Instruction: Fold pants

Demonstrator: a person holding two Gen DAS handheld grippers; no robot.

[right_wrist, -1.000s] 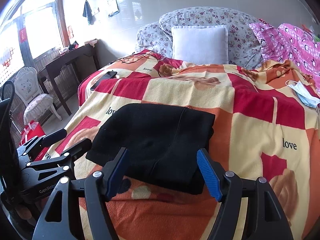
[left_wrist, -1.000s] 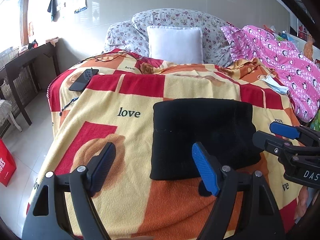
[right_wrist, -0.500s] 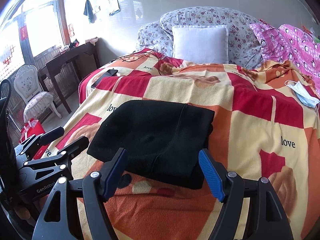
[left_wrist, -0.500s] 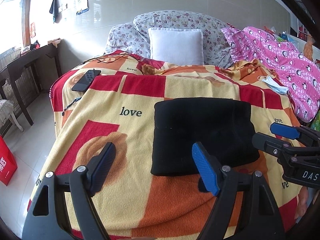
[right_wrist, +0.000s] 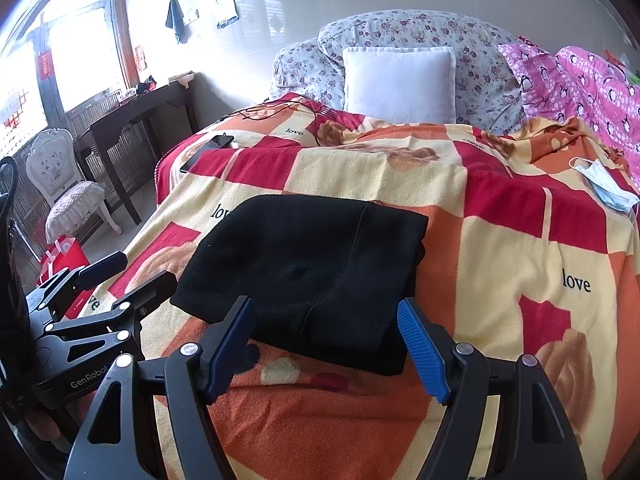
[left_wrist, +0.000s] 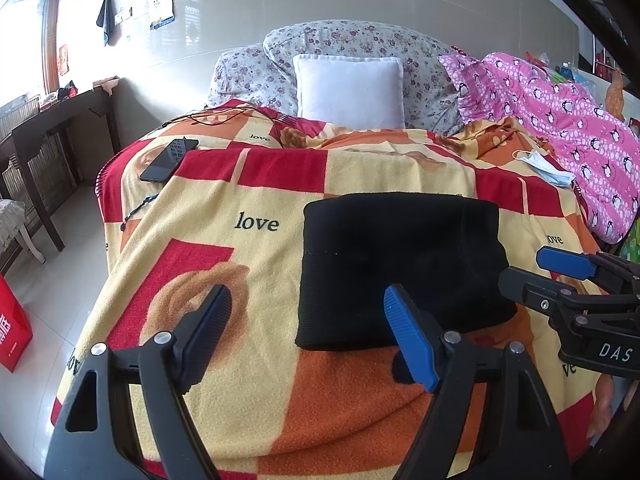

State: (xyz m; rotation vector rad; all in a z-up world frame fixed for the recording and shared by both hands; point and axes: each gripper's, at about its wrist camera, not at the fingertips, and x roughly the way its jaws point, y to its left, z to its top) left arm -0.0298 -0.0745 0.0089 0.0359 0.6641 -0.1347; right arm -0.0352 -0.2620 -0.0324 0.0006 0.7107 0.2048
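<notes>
The black pants (left_wrist: 400, 264) lie folded into a flat rectangle on the checked "love" blanket (left_wrist: 256, 264) near the bed's front edge. My left gripper (left_wrist: 306, 308) hovers open just in front of the bundle's left near corner, nothing between its blue pads. In the right wrist view the pants (right_wrist: 304, 260) sit straight ahead, and my right gripper (right_wrist: 324, 316) is open above their near edge without touching them. Each gripper shows in the other's view: the right gripper (left_wrist: 560, 276) beside the pants' right edge, the left gripper (right_wrist: 116, 280) off their left side.
A phone (left_wrist: 168, 160) and a cable lie at the blanket's far left, a blue face mask (left_wrist: 544, 168) at the far right. A white pillow (left_wrist: 350, 92) and pink penguin quilt (left_wrist: 560, 128) sit behind. A dark desk (right_wrist: 132, 120), chair (right_wrist: 68, 184) and red bag (left_wrist: 12, 328) stand left of the bed.
</notes>
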